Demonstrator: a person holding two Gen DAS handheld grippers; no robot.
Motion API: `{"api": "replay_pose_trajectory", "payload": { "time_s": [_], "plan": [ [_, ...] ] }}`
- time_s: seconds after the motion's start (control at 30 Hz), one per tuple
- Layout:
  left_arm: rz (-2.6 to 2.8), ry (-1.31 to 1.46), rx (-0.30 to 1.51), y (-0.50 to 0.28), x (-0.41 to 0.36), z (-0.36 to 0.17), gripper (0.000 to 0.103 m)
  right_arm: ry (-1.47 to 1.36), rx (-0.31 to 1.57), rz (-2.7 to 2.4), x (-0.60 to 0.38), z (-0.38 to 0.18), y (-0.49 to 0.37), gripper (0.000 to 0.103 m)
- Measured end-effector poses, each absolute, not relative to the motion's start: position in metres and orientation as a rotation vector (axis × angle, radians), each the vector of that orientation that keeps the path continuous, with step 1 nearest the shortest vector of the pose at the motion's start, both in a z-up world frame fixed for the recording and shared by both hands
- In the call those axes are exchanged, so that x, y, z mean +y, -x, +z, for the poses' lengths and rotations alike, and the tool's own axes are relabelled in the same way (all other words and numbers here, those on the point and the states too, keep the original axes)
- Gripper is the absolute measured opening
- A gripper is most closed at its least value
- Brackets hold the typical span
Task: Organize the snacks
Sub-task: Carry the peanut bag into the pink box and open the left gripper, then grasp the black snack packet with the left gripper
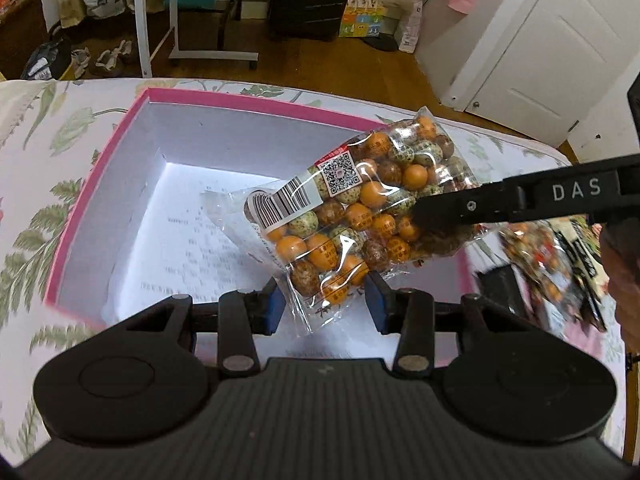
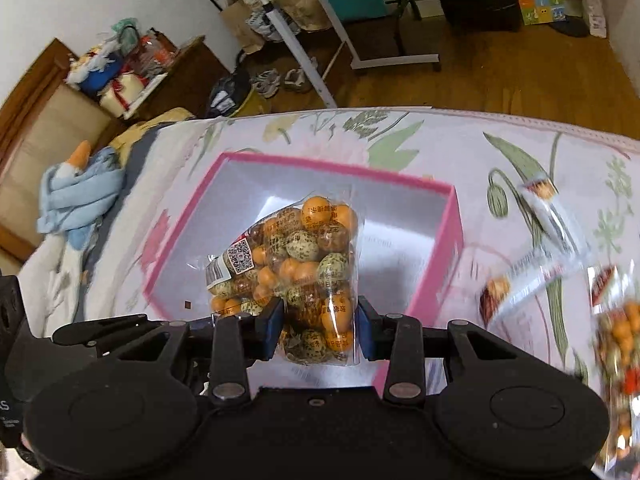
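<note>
Both hand-held grippers (image 1: 325, 300) (image 2: 320, 328) clamp snack bag (image 1: 360, 208) (seemingly) above pink box (image 1: 256, 106).

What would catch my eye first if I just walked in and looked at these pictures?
Probably the clear snack bag of orange and speckled balls, pinched by the left gripper and right gripper at once. It hangs above a pink box, white inside, on a floral bedspread.

Open pink box (image 1: 120, 128) interior free beneath the held snack bag (image 1: 360, 200); more snack packs (image 1: 560, 264) crowding its right side
</note>
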State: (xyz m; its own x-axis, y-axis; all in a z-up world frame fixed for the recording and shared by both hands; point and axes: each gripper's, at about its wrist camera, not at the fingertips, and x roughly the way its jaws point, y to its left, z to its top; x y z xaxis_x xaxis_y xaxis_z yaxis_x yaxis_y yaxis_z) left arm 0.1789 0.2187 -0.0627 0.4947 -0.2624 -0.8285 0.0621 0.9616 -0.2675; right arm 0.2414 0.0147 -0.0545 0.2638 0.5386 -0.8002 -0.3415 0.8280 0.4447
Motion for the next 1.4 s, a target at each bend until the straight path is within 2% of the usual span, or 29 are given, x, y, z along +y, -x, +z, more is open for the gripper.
{"api": "replay_pose_trajectory", "payload": {
  "time_s": [0.23, 0.57, 0.6, 0.73, 0.87, 1.03, 1.4],
  "plan": [
    [-0.229, 0.27, 1.132, -0.217, 0.229, -0.111, 0.041, -0.062, 1.194, 0.525, 0.046, -0.081, -0.265, 0.043],
    [-0.181, 0.157, 1.169, -0.241, 0.218, -0.129, 0.041, 0.007, 1.244, 0.497, 0.065, -0.093, -0.267, 0.046],
    [-0.174, 0.13, 1.158, -0.241, 0.214, -0.127, 0.042, 0.019, 1.237, 0.484, 0.066, -0.091, -0.266, 0.046],
    [-0.087, -0.022, 1.062, -0.234, 0.2, -0.119, 0.05, 0.081, 1.201, 0.467, 0.062, -0.078, -0.26, 0.059],
    [-0.095, 0.058, 1.063, -0.222, 0.203, -0.105, 0.051, 0.106, 1.117, 0.521, 0.047, -0.051, -0.239, 0.059],
    [-0.126, 0.128, 1.023, -0.186, 0.202, -0.082, 0.051, 0.004, 1.013, 0.577, -0.004, -0.021, -0.199, 0.059],
    [-0.274, 0.046, 0.936, -0.121, 0.146, -0.012, 0.049, -0.06, 0.902, 0.543, -0.105, -0.005, -0.122, 0.059]
  ]
}}
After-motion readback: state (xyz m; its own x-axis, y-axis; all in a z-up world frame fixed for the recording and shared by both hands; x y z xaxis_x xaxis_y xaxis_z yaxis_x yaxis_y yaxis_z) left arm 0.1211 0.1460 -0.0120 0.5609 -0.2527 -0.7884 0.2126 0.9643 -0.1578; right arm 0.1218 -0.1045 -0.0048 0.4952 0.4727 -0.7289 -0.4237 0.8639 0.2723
